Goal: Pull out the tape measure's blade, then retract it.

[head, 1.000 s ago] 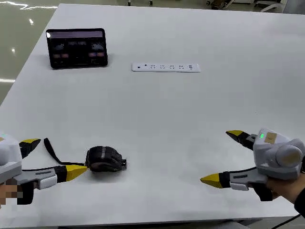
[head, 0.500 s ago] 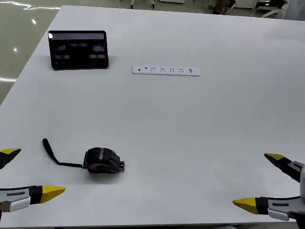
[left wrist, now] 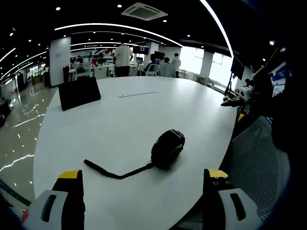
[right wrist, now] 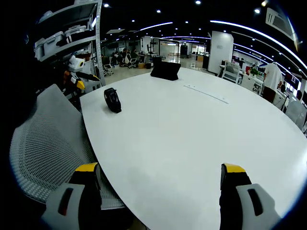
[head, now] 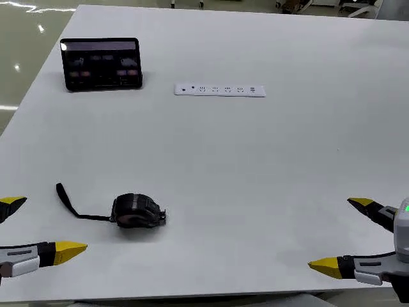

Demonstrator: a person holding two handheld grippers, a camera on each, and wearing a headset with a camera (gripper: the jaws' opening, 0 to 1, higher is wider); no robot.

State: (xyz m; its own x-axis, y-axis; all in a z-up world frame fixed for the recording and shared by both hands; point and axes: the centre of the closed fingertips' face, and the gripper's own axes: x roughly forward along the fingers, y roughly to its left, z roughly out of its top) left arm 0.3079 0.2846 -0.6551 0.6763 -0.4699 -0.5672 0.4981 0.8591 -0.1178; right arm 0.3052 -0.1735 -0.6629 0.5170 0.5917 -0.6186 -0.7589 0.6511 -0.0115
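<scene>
Tape measure (head: pixel 137 212) lies on the white table (head: pixel 268 160), close to the front edge and over on my left side, a black case with its strap (head: pixel 73 206) trailing off to the left across the tabletop. My left gripper (head: pixel 52 225) hovers at the front left corner, just short of the strap's loose end. Its yellow-tipped jaws are spread wide and have hold of nothing. In the left gripper view the case sits ahead of and between those two tips, apart from both, with the strap curling back toward the left one. My right gripper (head: pixel 332 233) is at the front right, well apart from the tape measure, and its jaws are also gaping wide with nothing between them. From the right gripper view the case is a small dark shape far off near the table's edge. At the back of the table a dark tablet (head: pixel 101 62) stands propped up, and a white power strip (head: pixel 220 90) lies flat to its right.
</scene>
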